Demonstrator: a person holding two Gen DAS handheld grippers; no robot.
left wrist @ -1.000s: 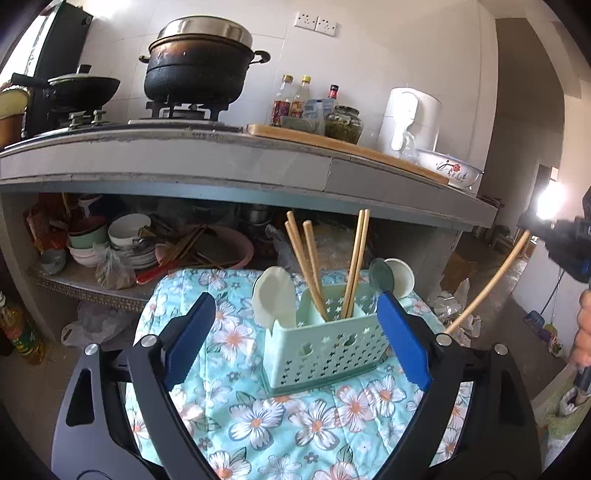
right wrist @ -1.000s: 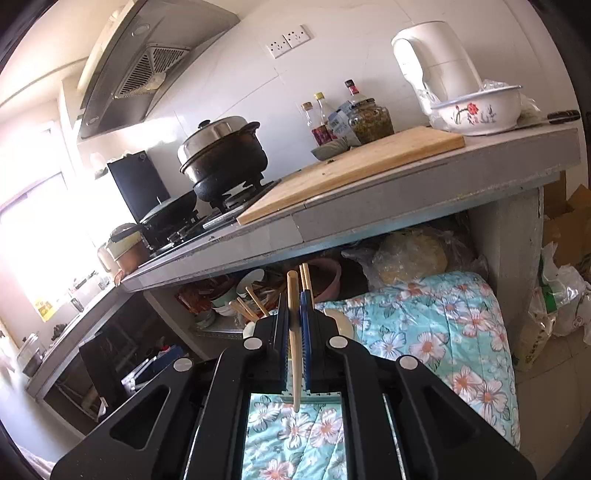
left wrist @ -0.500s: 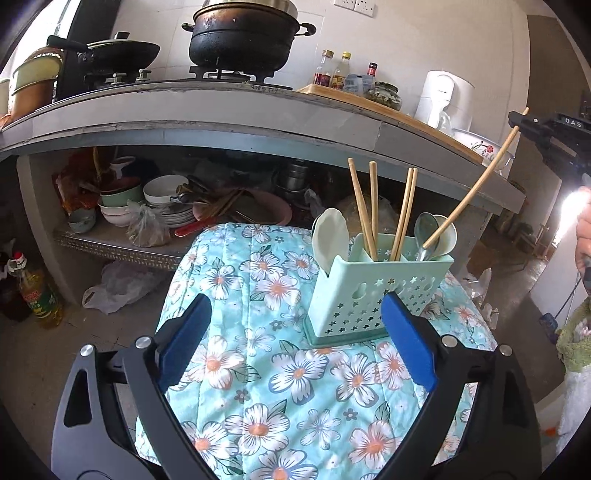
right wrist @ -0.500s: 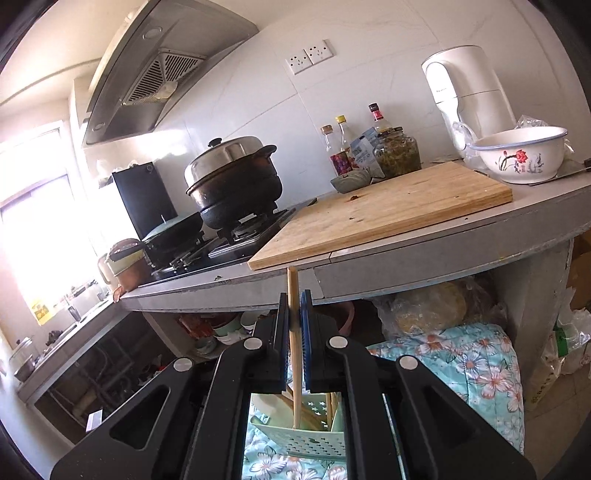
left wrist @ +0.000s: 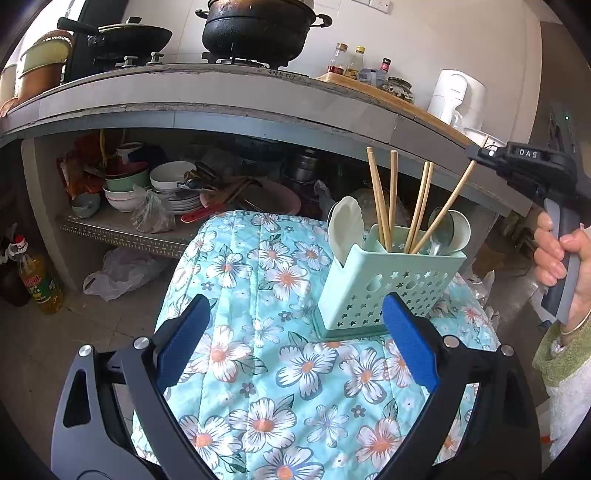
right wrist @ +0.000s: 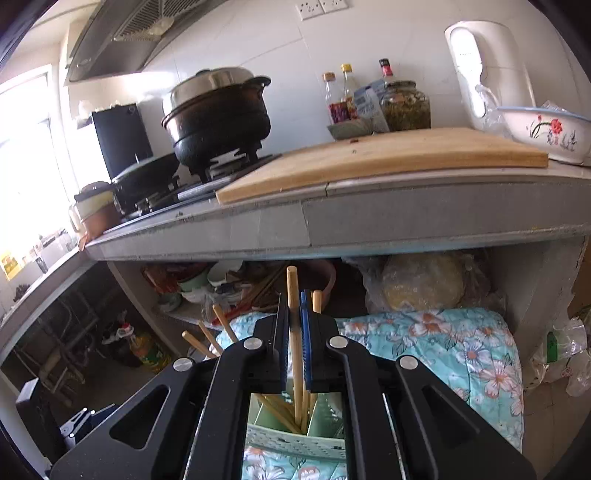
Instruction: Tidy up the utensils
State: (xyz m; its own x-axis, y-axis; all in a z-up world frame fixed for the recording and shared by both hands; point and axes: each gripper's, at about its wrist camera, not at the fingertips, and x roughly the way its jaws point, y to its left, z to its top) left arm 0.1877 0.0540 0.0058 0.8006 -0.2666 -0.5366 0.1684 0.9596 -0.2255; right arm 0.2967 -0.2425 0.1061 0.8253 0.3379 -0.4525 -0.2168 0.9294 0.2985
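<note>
mint star-punched caddy [left wrist: 384, 280], turquoise floral cloth [left wrist: 280, 369] — blue fingers [left wrist: 410, 341]

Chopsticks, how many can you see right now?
5. Four stand loose in the green holder: two left of centre, a pair beside them. The fifth leans in, pinched by the right gripper. Others may be hidden.

We're in a home kitchen: a blackened lidded pot [left wrist: 258, 29] sits on a gas burner beside a wok [left wrist: 133, 35], with a range hood [right wrist: 136, 33] above. On the concrete counter [right wrist: 369, 218] we see a wooden cutting board [right wrist: 369, 158], sauce bottles [right wrist: 340, 96] and a white kettle [right wrist: 487, 62]. Beneath it, stacked bowls and plates [left wrist: 155, 184] crowd an open shelf.
</note>
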